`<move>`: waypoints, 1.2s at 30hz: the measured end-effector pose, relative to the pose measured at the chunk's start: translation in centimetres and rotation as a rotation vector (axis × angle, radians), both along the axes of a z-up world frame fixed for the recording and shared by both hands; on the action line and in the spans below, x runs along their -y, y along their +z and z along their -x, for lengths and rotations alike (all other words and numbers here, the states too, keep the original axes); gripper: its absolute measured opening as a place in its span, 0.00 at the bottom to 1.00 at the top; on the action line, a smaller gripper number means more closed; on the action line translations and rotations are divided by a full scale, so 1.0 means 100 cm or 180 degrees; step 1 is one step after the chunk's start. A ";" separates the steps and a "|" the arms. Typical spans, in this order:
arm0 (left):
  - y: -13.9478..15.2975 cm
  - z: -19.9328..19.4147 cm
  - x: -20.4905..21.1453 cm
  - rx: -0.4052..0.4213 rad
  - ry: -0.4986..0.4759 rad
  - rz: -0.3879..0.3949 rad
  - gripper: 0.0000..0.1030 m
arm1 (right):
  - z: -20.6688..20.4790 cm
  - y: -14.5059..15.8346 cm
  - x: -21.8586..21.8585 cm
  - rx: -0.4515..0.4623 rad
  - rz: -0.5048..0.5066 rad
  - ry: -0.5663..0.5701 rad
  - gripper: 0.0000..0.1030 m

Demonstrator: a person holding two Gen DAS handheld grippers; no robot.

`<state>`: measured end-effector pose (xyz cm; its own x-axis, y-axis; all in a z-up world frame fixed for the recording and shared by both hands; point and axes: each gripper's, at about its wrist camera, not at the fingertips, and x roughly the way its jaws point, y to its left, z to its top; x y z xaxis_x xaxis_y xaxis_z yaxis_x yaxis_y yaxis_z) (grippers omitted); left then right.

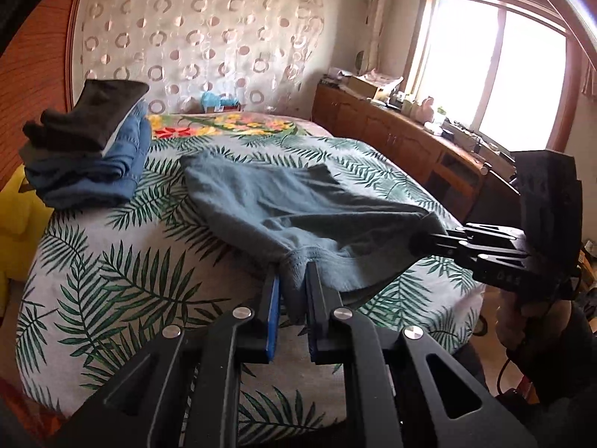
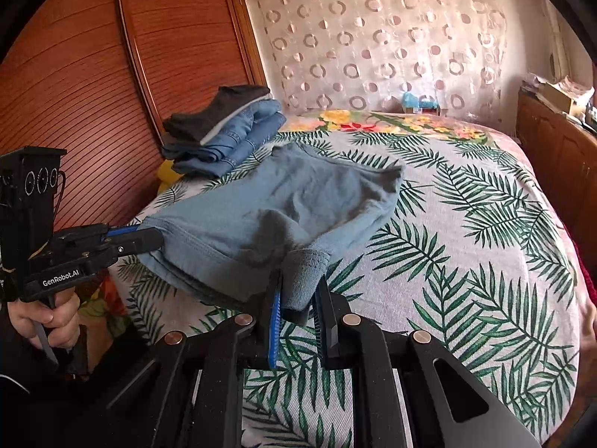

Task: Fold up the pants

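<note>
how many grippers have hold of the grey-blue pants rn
2. The left gripper pinches the hem at the near corner of the grey-blue pants; the right gripper pinches the other near corner. Neither grip looks hidden.

The left black two-finger gripper with blue pads (image 1: 293, 280) is clamped on a hem of the blue-grey cotton pants (image 1: 283, 205), pointing downward. The right black gripper (image 2: 298, 283) pinches another hem. A bare hand (image 2: 48, 317) grips the left handle.
</note>
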<state>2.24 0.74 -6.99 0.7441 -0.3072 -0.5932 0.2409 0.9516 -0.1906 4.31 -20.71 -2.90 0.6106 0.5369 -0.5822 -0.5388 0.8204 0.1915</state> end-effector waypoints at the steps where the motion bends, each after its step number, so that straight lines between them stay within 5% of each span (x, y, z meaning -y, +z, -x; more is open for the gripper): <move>1: 0.003 0.002 0.000 0.0015 -0.0007 0.0006 0.12 | 0.002 0.002 0.001 0.0008 -0.0008 0.0003 0.14; 23: 0.058 0.034 0.004 0.0439 -0.0166 0.0040 0.12 | 0.049 0.041 0.019 0.0379 -0.0098 0.0108 0.14; 36: 0.050 0.028 0.004 0.0354 -0.0205 0.0029 0.12 | 0.051 0.039 0.027 0.0379 -0.0078 0.0075 0.14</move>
<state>-0.57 0.36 -1.98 0.7837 -0.3616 -0.5050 0.3217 0.9318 -0.1680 -0.78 -23.37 1.00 0.6617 0.5650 -0.4929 -0.5779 0.8032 0.1448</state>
